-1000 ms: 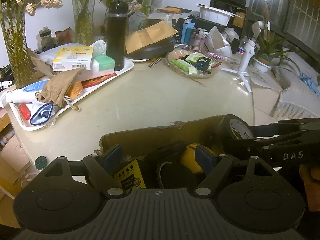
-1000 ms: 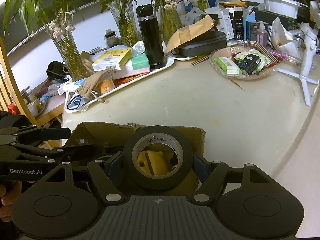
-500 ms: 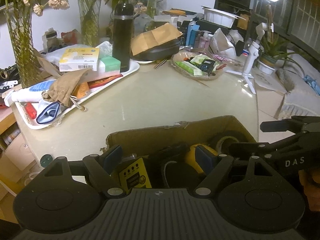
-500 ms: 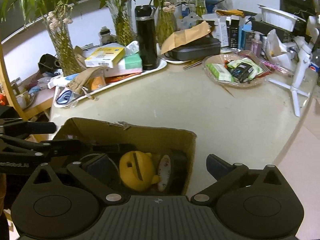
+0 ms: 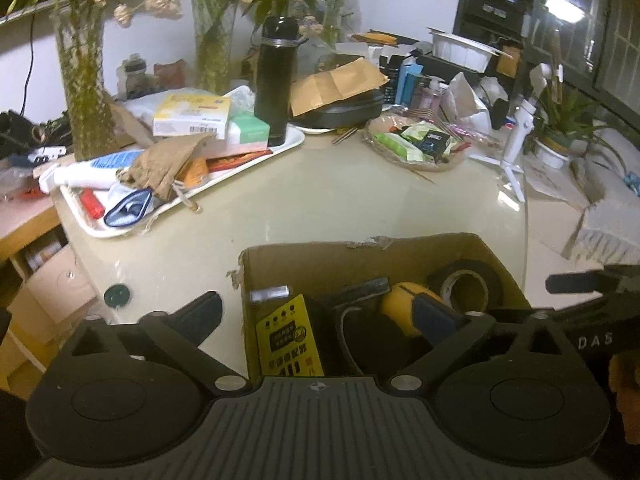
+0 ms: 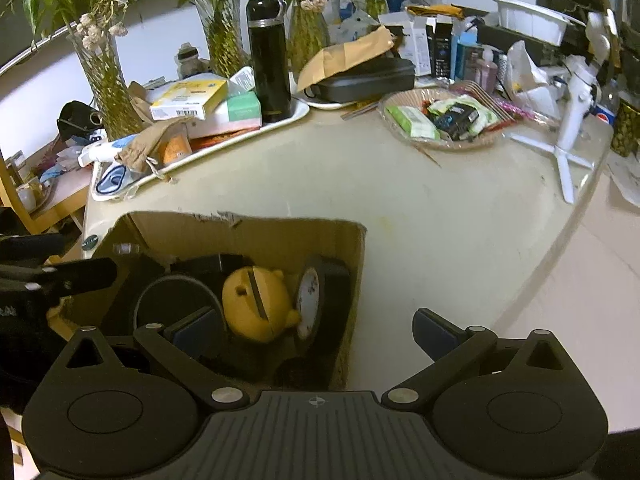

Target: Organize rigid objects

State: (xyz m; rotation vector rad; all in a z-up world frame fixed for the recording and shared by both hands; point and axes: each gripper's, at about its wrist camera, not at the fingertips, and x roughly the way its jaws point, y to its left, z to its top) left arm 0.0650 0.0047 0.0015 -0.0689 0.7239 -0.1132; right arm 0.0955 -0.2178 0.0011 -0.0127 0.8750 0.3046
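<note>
Grippers, left (image 5: 318, 312) opening and right (image 6: 316, 328) wide, seemingly grip nothing above the cardboard box (image 6: 248, 228).

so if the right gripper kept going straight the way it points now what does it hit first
Probably the right wall of the brown cardboard box, which sits midway between the open right gripper fingers. Just inside stands the black tape roll. Depth is hard to judge.

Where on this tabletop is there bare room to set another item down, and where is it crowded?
Bare: the cream tabletop between the cardboard box, the white tray and the snack basket. Crowded: the tray, the basket, the back edge with vases and the black flask, and the box itself.
</note>
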